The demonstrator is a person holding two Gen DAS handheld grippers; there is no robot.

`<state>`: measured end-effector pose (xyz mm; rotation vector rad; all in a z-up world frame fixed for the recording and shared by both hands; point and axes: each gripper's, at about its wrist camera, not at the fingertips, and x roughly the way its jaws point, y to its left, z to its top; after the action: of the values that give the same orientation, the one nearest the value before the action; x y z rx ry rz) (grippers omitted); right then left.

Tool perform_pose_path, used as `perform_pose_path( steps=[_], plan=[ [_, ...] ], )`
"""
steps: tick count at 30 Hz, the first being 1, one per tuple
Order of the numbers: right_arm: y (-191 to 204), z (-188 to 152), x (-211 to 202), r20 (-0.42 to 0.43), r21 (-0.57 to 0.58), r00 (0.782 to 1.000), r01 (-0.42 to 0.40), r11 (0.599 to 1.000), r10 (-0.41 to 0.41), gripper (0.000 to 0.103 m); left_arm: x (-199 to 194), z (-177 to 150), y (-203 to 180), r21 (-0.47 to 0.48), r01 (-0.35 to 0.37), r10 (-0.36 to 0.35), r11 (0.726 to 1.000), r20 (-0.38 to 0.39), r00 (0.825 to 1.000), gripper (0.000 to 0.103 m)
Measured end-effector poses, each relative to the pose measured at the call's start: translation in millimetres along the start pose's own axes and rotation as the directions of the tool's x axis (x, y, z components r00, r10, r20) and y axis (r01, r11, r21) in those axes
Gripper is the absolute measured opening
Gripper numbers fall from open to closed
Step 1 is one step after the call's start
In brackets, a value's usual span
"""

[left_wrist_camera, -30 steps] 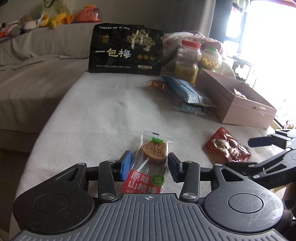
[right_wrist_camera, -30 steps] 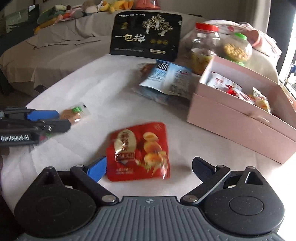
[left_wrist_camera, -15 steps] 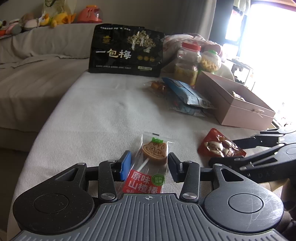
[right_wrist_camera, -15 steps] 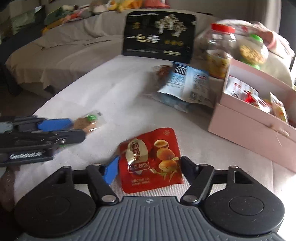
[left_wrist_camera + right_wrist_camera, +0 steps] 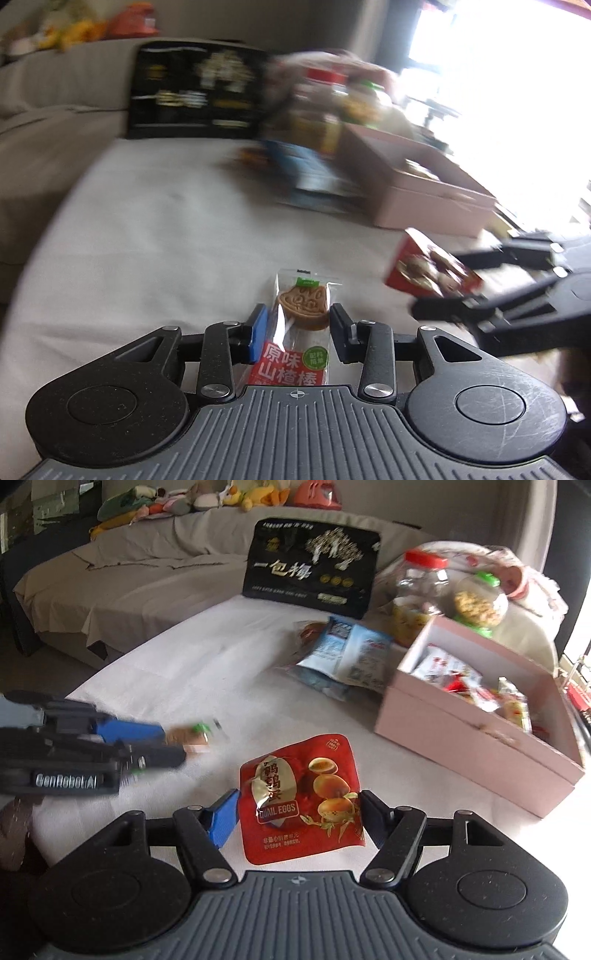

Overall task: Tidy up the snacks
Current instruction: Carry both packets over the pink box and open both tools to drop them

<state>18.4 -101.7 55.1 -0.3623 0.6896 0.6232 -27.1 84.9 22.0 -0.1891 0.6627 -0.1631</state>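
We have the red quail egg pouch pinched between the right gripper jaws, lifted clear of the white cloth-covered table and tilted upright. The left gripper jaws sit closed against the sides of the hawthorn lollipop packet, which looks raised off the cloth too — the blur makes that hard to confirm.

To do this well, we should carry each packet over the near wall of the pink box, keeping our grippers well apart, and let go only once it is inside the rim — a thin pouch slips easily.

The open box already holds several small red and white packets. Behind it stand a red-lidded jar and a green-lidded jar, both partly filled with yellowish snacks.
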Motion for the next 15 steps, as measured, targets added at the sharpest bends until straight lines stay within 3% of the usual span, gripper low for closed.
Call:
perform_pose_path(
  steps=[4, 8, 12, 15],
  plan=[
    [-18, -8, -24, 0.024, 0.014, 0.999, 0.037, 0.999, -0.037, 0.070, -4, 1, -33, 0.097, 0.056, -0.056, 0.994, -0.002, 0.998, 0.041],
    [-42, -1, -64, 0.119, 0.032, 0.990, 0.074, 0.997, -0.077, 0.070, -22, 21, -43, 0.097, 0.106, -0.112, 0.990, 0.058, 0.992, 0.040],
    [-77, 37, -112, 0.262, 0.059, 0.952, 0.149, 0.987, -0.160, 0.070, -46, 78, -42, 0.063, 0.199, -0.207, 0.978, 0.168, 0.964, 0.040],
    [-112, 75, -136, 0.350, 0.106, 0.911, 0.191, 0.976, -0.216, 0.070, -50, 134, -52, 0.084, 0.208, -0.223, 0.974, 0.256, 0.941, 0.040]
  ],
)
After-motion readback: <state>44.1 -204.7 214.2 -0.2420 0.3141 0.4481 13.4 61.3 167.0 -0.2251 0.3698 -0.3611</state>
